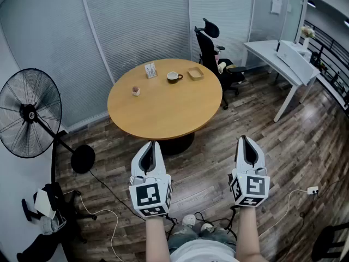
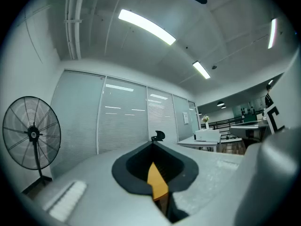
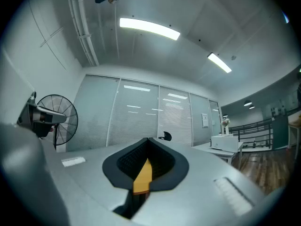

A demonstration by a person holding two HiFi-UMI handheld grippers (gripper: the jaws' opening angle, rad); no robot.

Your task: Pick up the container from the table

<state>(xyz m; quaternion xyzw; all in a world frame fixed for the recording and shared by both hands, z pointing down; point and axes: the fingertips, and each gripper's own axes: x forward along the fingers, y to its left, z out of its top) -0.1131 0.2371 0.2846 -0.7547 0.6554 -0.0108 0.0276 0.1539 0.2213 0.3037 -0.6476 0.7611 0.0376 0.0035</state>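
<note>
An office room with a dark wood-plank floor (image 1: 305, 141) and frosted glass walls holds a round light-wood table (image 1: 163, 111) at its middle. On the far part of the tabletop lies a shallow tan square container (image 1: 195, 73). Left of it stands a brown cup on a saucer (image 1: 174, 77), then a small upright card stand (image 1: 150, 70). A small pale pot (image 1: 136, 90) sits apart, nearer and further left.

A black office chair (image 1: 210, 45) stands beyond the table on the right, next to a white desk (image 1: 286, 61). A black pedestal fan (image 1: 30, 113) stands on the left.

The left gripper (image 1: 151, 144) and the right gripper (image 1: 246, 140) are held level over the floor, near the table's near edge and well short of the container. Each has its jaws pressed together with nothing between them.
</note>
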